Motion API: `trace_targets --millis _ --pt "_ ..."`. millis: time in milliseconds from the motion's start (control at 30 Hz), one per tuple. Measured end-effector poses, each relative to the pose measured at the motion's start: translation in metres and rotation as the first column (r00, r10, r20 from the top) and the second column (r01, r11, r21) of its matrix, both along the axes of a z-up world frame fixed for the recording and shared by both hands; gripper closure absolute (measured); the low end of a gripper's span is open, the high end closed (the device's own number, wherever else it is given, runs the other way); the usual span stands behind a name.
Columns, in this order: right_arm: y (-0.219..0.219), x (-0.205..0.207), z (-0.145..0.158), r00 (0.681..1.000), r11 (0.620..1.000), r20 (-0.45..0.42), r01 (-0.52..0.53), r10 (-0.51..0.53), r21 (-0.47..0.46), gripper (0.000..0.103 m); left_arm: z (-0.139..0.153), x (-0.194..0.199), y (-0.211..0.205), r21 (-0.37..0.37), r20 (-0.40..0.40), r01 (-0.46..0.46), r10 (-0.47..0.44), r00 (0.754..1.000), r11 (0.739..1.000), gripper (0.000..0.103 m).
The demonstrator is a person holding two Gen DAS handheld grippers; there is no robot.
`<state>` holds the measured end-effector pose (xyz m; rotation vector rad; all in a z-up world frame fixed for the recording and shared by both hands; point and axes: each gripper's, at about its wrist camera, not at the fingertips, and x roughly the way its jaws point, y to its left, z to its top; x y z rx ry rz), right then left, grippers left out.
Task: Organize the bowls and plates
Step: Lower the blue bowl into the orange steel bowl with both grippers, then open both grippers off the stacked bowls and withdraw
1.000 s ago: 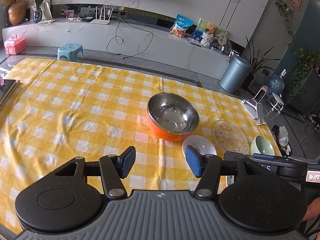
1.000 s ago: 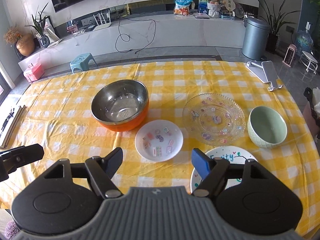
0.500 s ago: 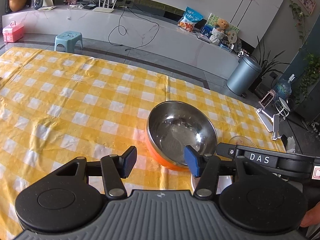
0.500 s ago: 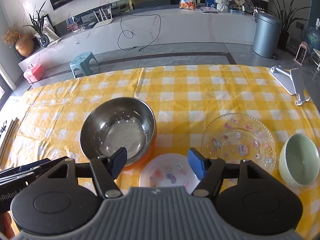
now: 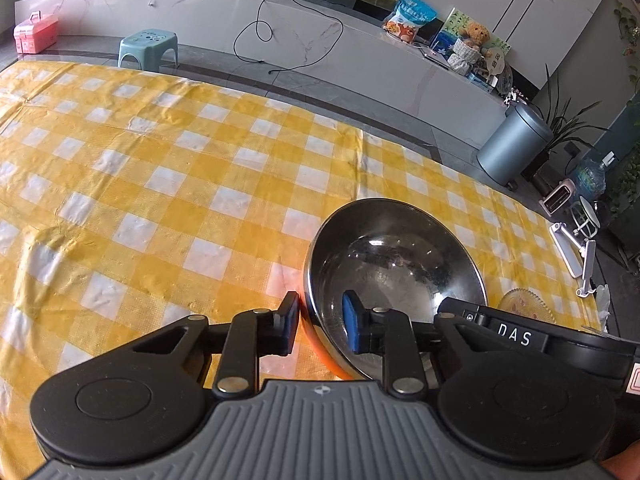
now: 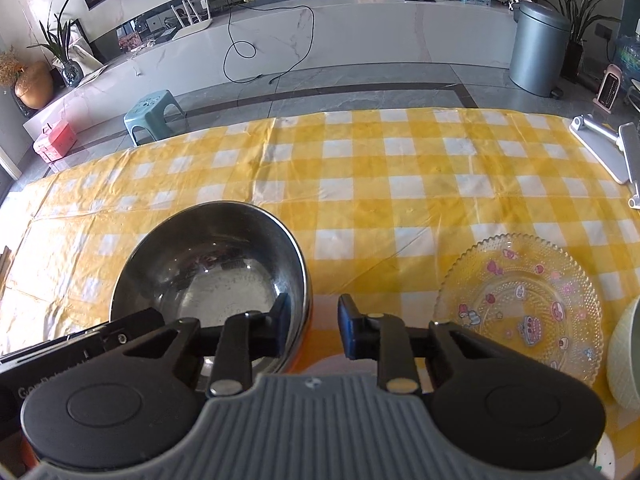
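A steel bowl with an orange outside (image 5: 394, 264) sits on the yellow checked tablecloth (image 5: 160, 184); it also shows in the right wrist view (image 6: 212, 268). My left gripper (image 5: 320, 328) is open and straddles the bowl's near left rim, one finger outside and one inside. My right gripper (image 6: 310, 328) is open and straddles the bowl's near right rim the same way. A clear patterned glass plate (image 6: 520, 312) lies to the right, with a green bowl (image 6: 626, 360) at the right edge. A small white plate (image 6: 332, 364) is mostly hidden under my right gripper.
A silver tablet stand (image 6: 612, 152) lies on the table's far right corner. The glass plate's edge shows in the left wrist view (image 5: 524, 304). Beyond the table are a blue stool (image 5: 148, 46) and a grey bin (image 6: 540, 48).
Both grippers moved forward and down to the steel bowl; their jaws narrowed and now straddle its rim from either side. The white plates have slipped out of view beneath them.
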<state>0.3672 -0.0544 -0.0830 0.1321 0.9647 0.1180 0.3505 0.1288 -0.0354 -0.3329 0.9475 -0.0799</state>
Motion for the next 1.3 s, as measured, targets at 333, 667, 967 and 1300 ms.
trace_targets --millis 333,667,967,1300 --pt "0.007 -0.012 0.016 0.999 1.000 0.028 -0.015 0.015 -0.013 0.096 0.016 -0.012 -0.001 0.018 -0.013 0.007 -0.007 1.000 1.000 0.088" --pt "0.000 -0.089 0.070 0.999 0.999 0.036 -0.034 0.033 0.038 0.096 0.081 -0.084 -0.002 0.062 0.010 0.006 -0.007 1.000 0.998 0.088" --pt "-0.014 -0.188 0.087 1.000 0.992 0.022 -0.020 0.017 0.123 0.096 0.099 -0.172 0.008 -0.005 0.018 -0.017 0.017 1.000 1.000 0.087" --pt "-0.029 -0.265 0.063 0.999 0.977 0.019 0.029 -0.034 0.213 0.096 0.082 -0.229 0.014 -0.076 0.017 -0.045 0.047 0.999 0.996 0.086"
